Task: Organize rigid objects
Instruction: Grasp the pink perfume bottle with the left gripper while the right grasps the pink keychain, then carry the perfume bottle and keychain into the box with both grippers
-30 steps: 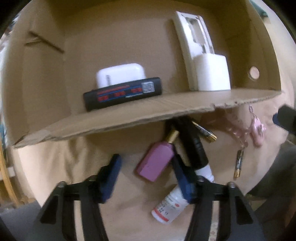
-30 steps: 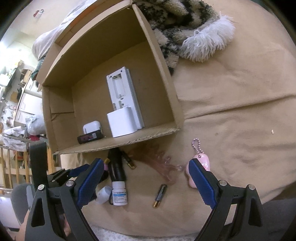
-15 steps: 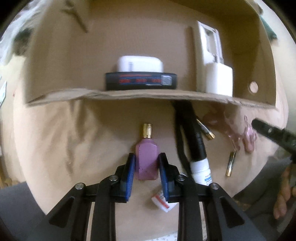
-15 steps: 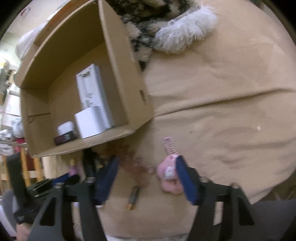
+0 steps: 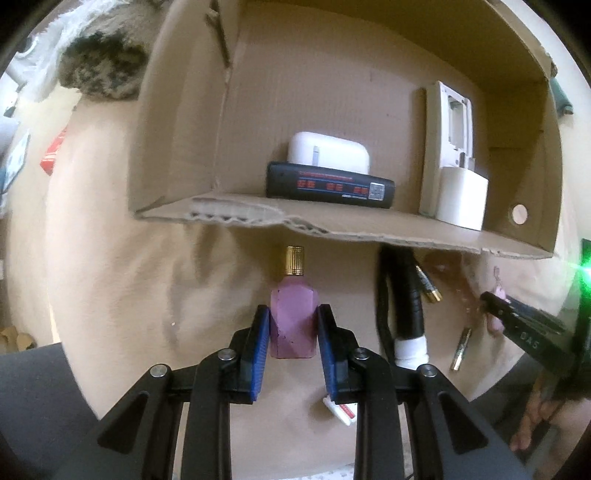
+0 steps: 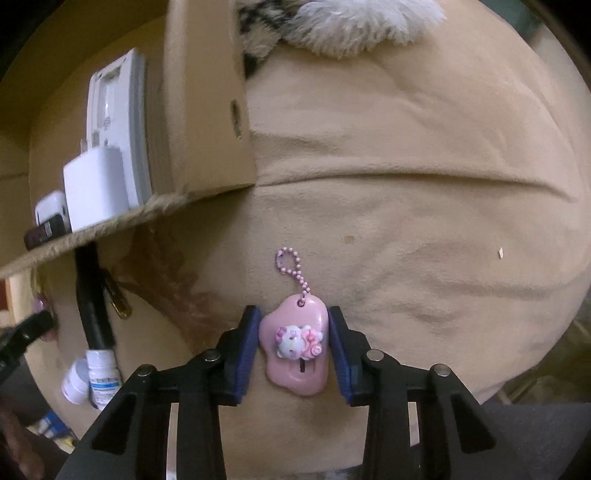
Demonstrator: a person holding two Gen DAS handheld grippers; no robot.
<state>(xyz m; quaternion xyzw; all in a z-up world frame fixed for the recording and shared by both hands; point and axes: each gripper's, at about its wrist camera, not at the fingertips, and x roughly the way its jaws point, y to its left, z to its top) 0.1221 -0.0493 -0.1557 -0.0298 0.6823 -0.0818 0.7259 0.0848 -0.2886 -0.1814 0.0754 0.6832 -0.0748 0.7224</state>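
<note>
My left gripper (image 5: 293,325) is shut on a pink perfume bottle (image 5: 293,315) with a gold cap, upright between the blue pads, just in front of the cardboard box (image 5: 332,225). My right gripper (image 6: 293,332) is closed around a pink cat keychain (image 6: 295,347) with a bead chain, pads touching both its sides on the tan cloth. The box holds a black device (image 5: 328,184), a white case (image 5: 328,153), a white remote (image 5: 448,125) and a white adapter (image 5: 461,195).
On the cloth below the box edge lie a black tube (image 5: 402,295), two batteries (image 5: 460,349), a white pill bottle (image 6: 103,380) and a small white bottle (image 6: 74,384). A furry item (image 6: 332,22) lies behind the box. The right gripper shows in the left wrist view (image 5: 524,332).
My left gripper has closed on the pink bottle and holds it in line with the box. My right gripper moved over the pink keychain and narrowed from wide open onto it.
</note>
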